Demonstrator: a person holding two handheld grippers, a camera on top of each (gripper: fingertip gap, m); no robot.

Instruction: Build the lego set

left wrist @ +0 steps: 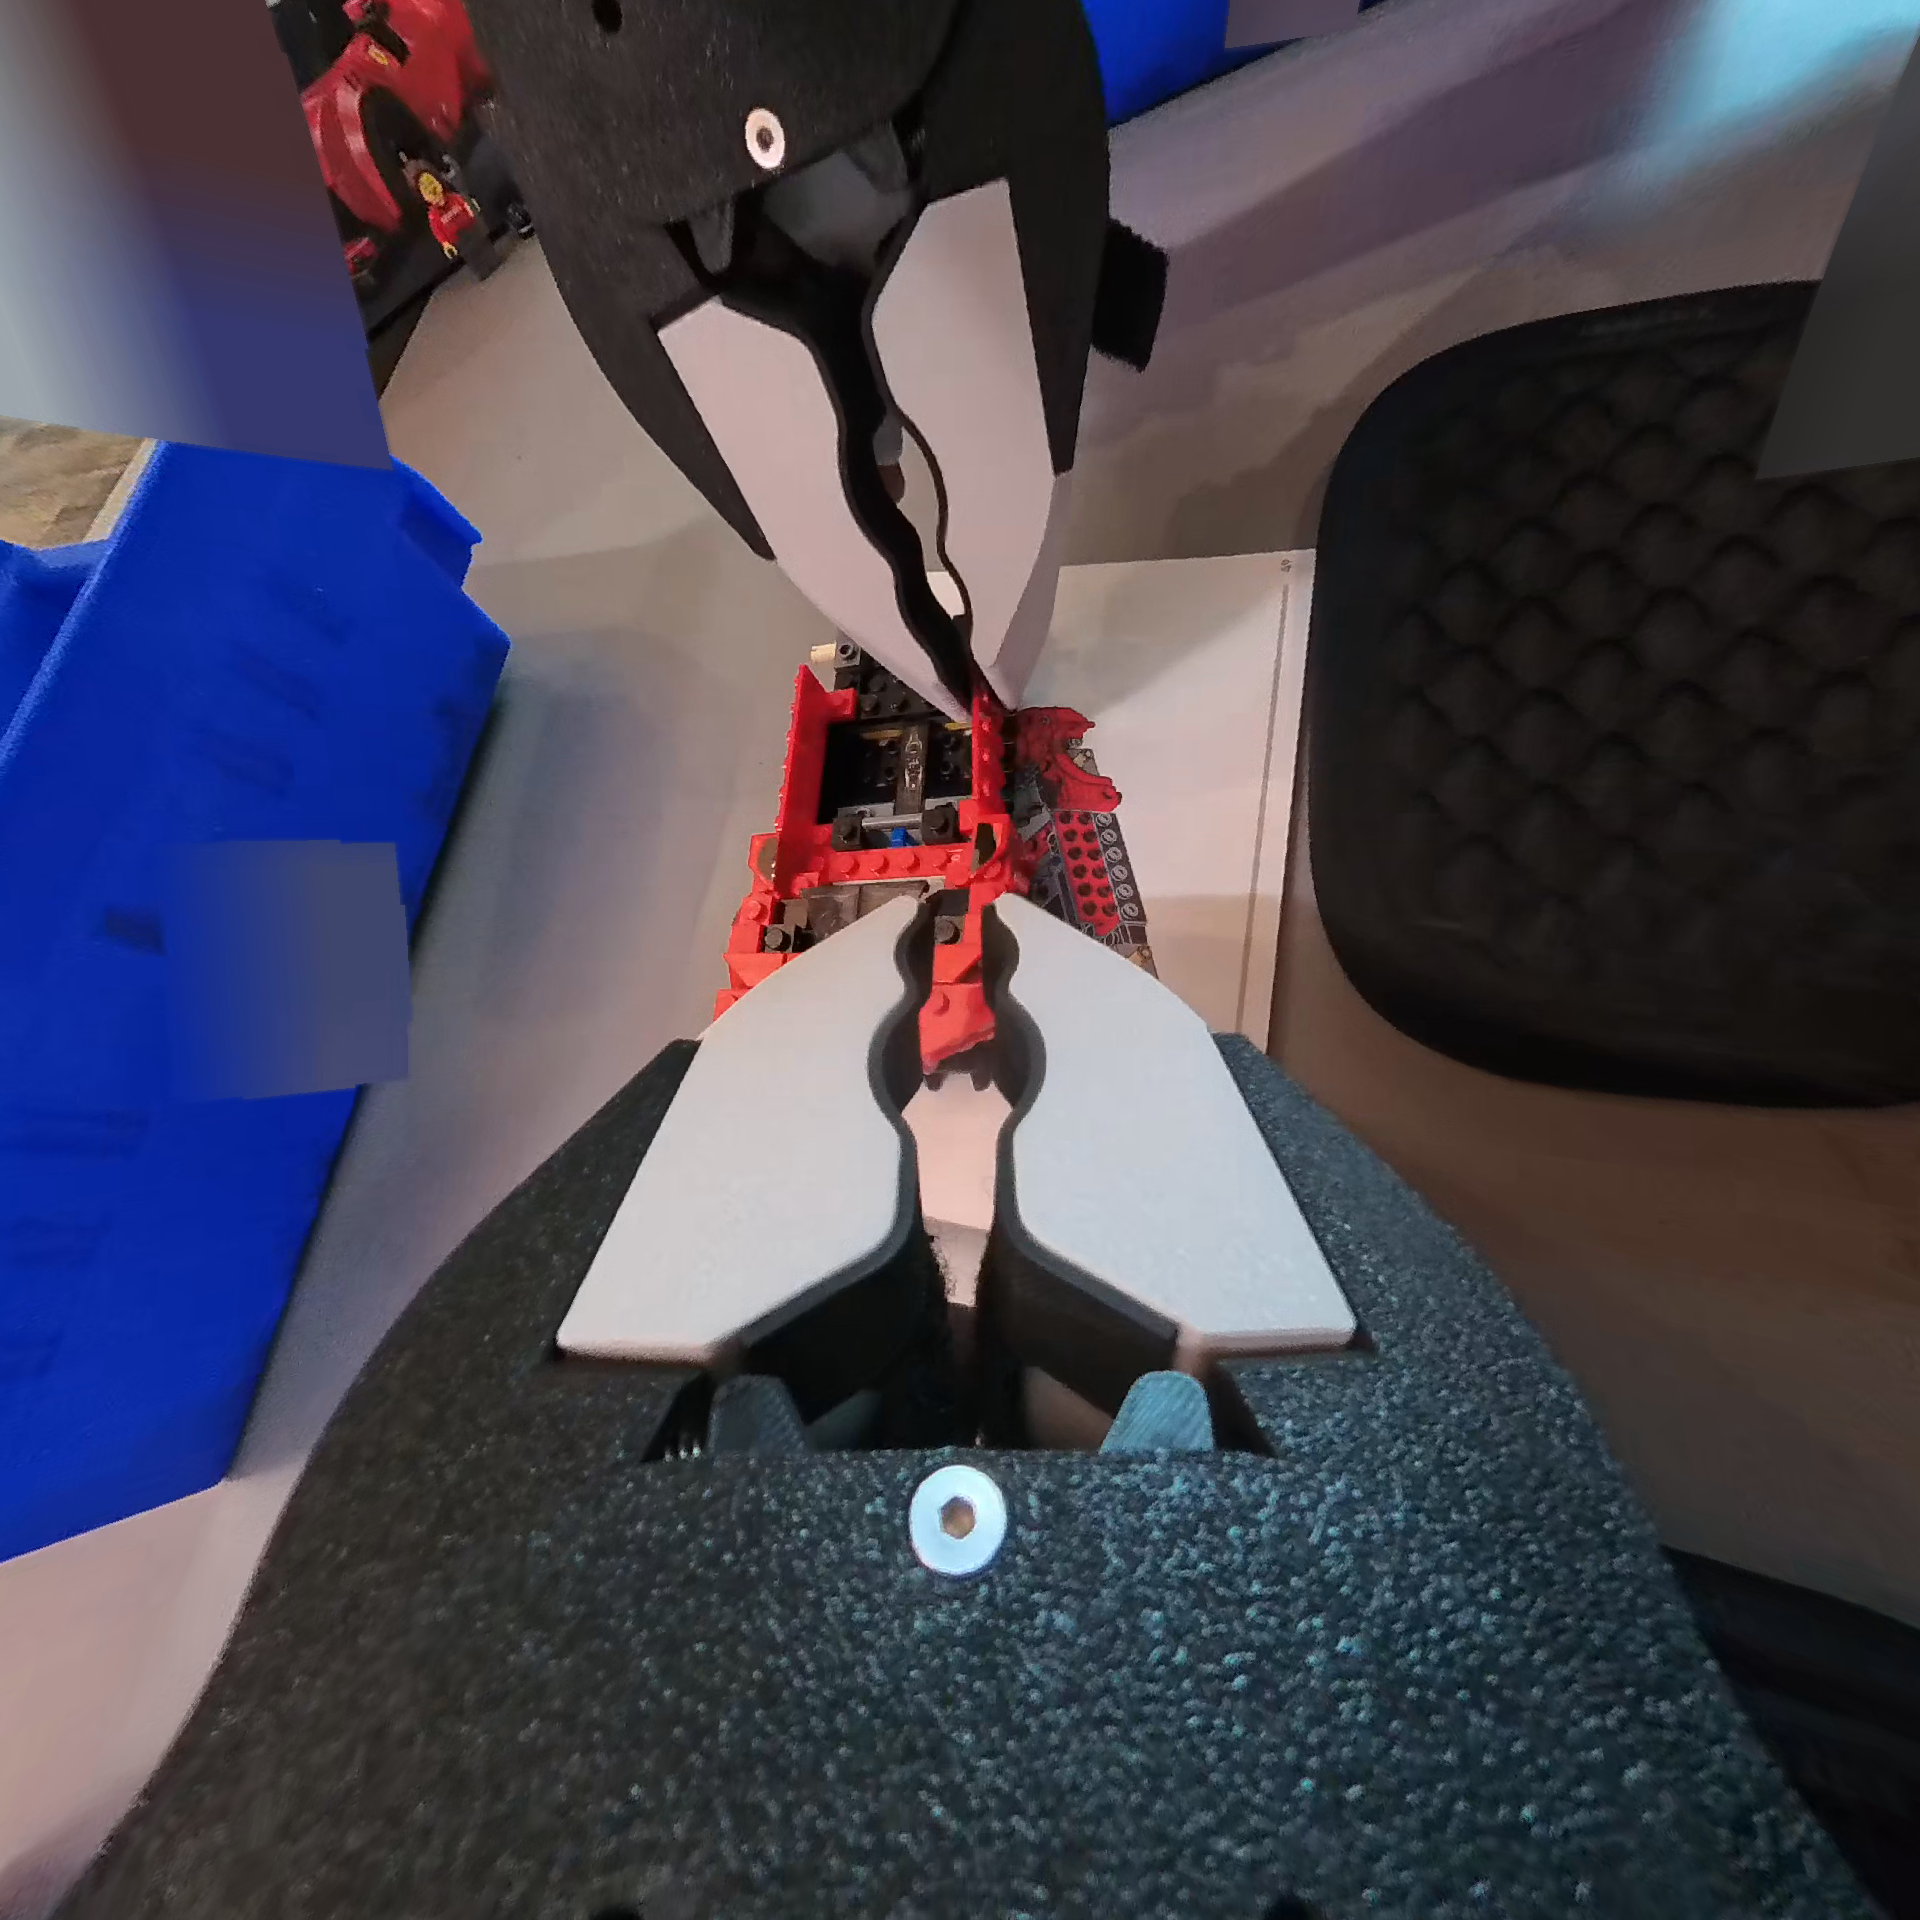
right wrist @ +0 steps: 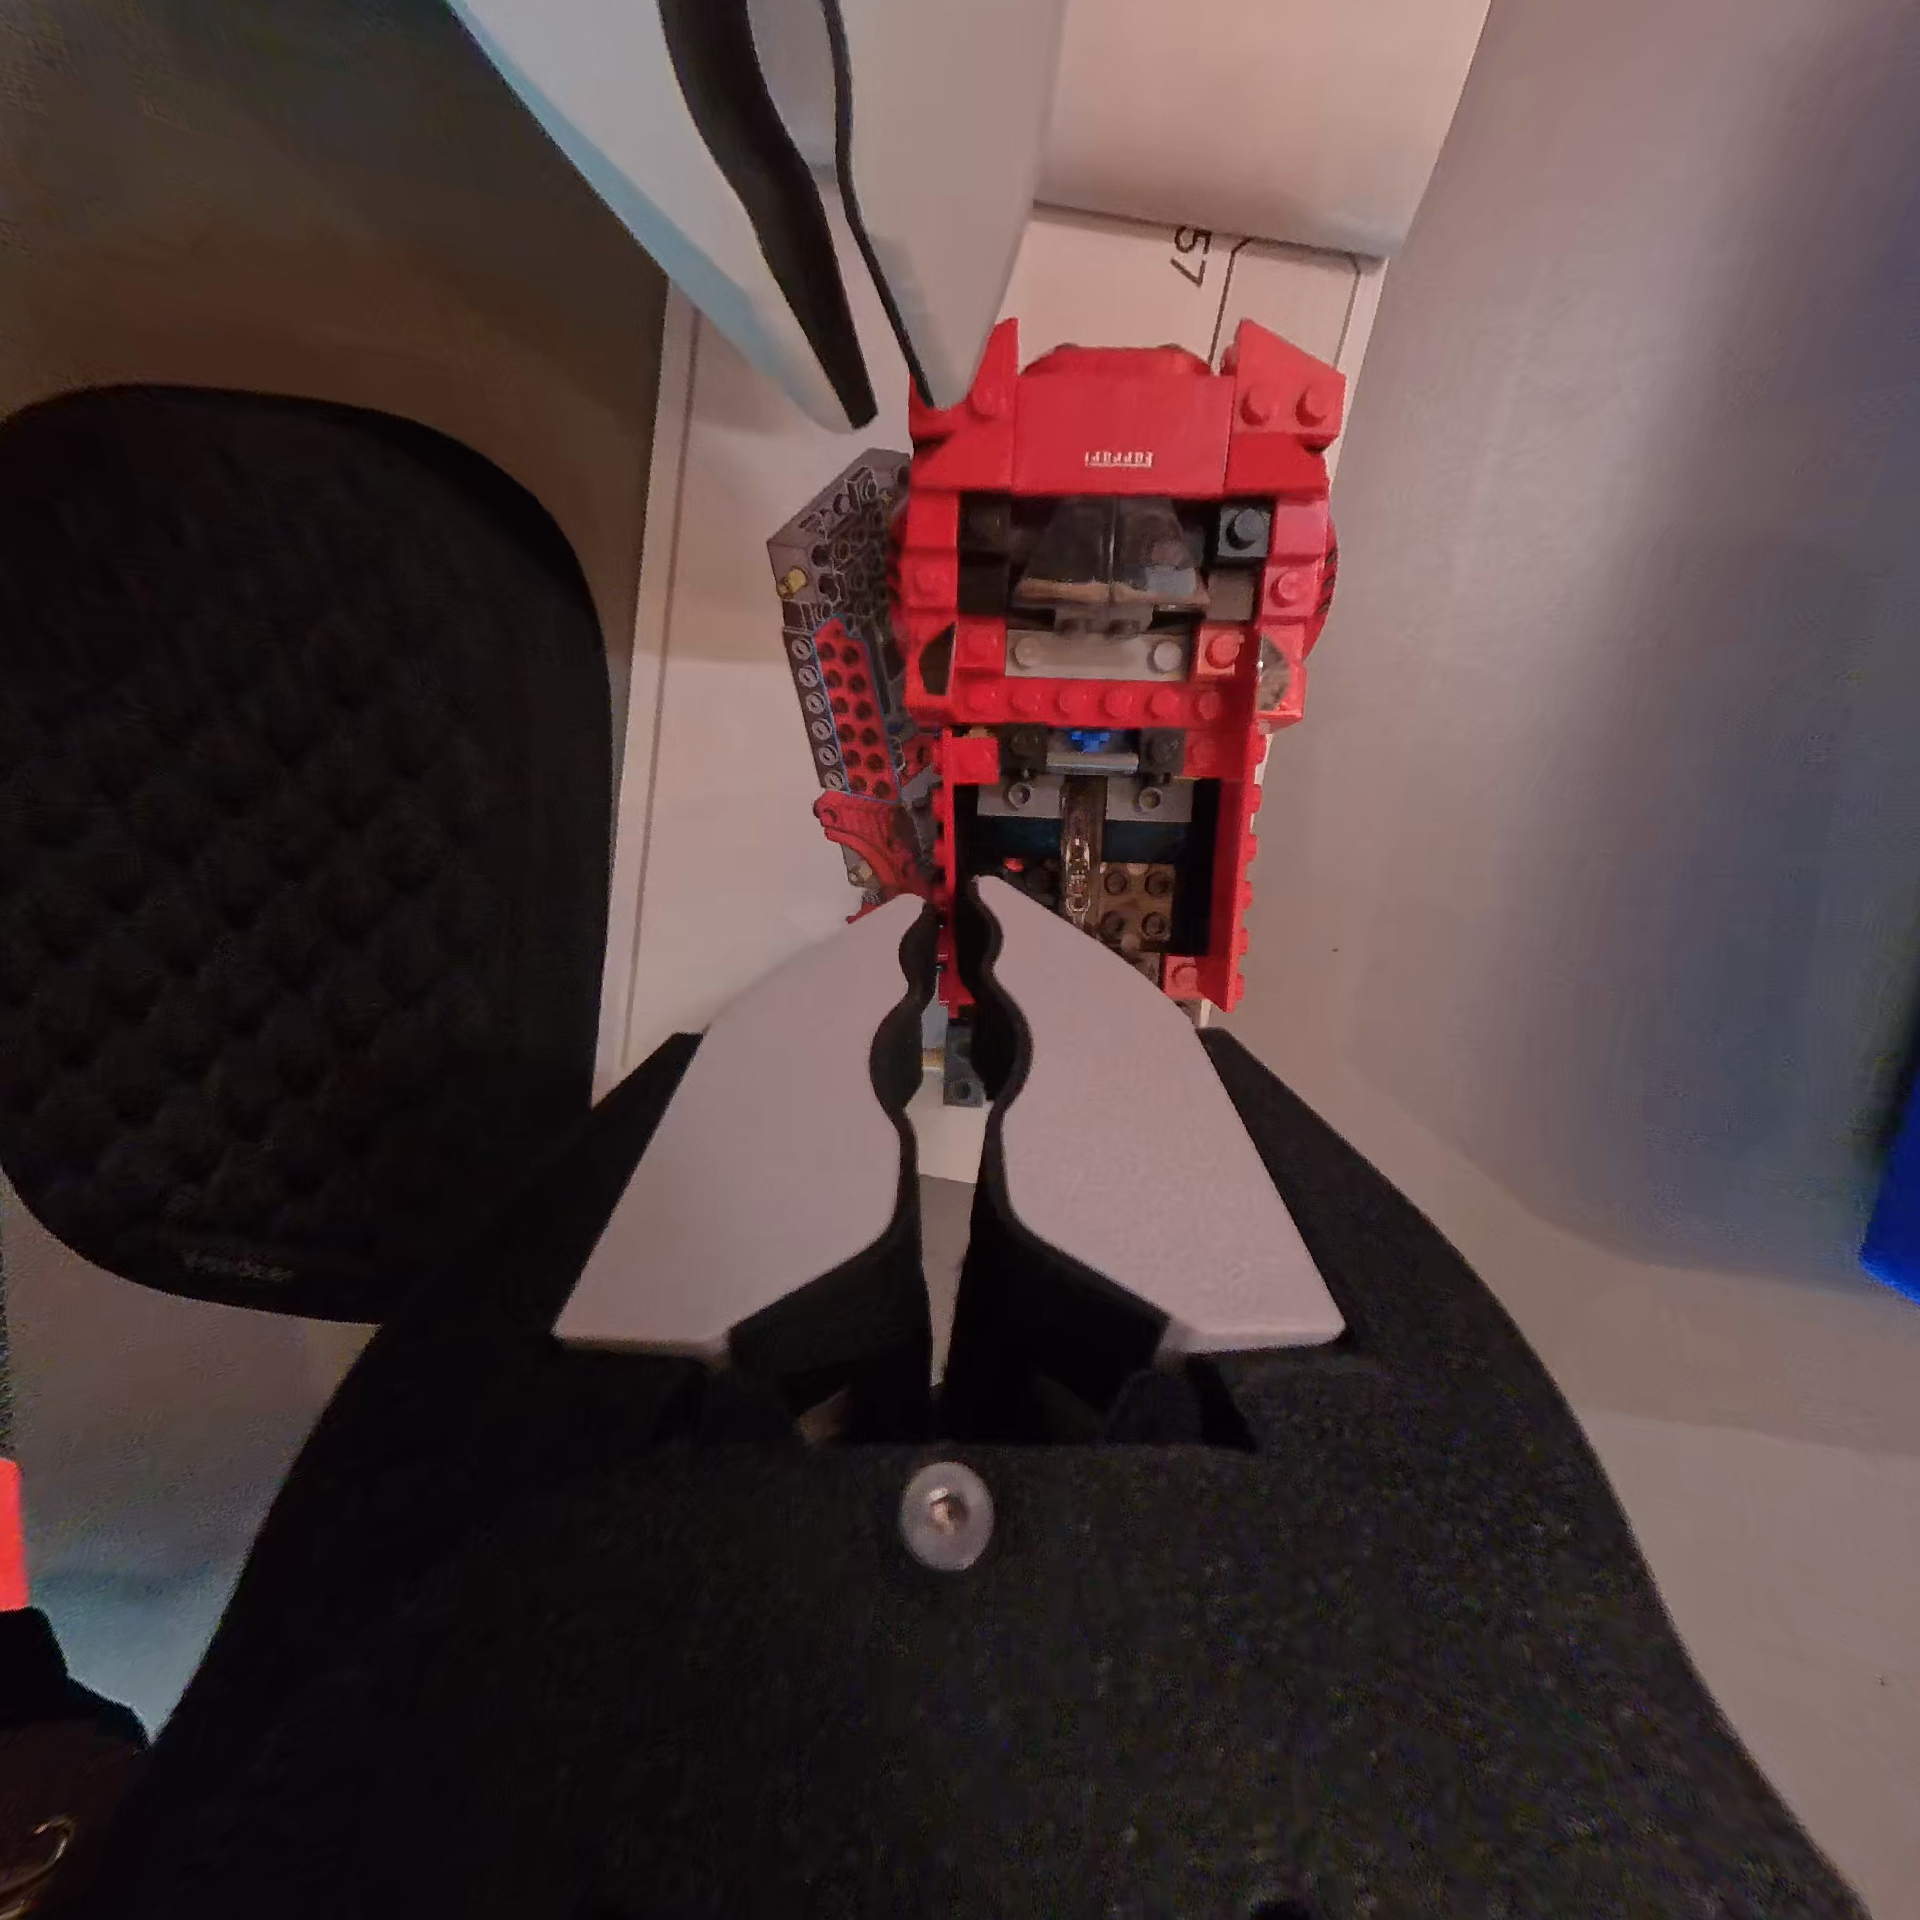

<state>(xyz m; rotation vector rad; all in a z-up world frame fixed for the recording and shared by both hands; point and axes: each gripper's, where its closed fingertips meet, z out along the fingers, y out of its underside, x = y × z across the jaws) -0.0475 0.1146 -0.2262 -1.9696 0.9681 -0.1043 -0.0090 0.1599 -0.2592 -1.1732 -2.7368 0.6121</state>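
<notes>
- The tabletop (left wrist: 582, 499) is pale. A blue bin (left wrist: 187, 935) sits on one side and a black bumpy pad (left wrist: 1621, 727) on the other.
- A white paper sheet (left wrist: 1174, 727) lies between them, and the red toy car (left wrist: 894, 821) sits on it.
- The car's long side runs straight from one pair of tongs to the other, so each pair meets one end.
- The left tongs (left wrist: 954, 920) are at the car's near end in the left wrist view. They are closed tight on a red part there.
- The right tongs (right wrist: 951, 902) come from the far end. They pinch the thin red side wall (right wrist: 948, 935) of the car.
- Both are equally near. I think the next push has to go along that wall while the left tongs hold the car steady.
</notes>
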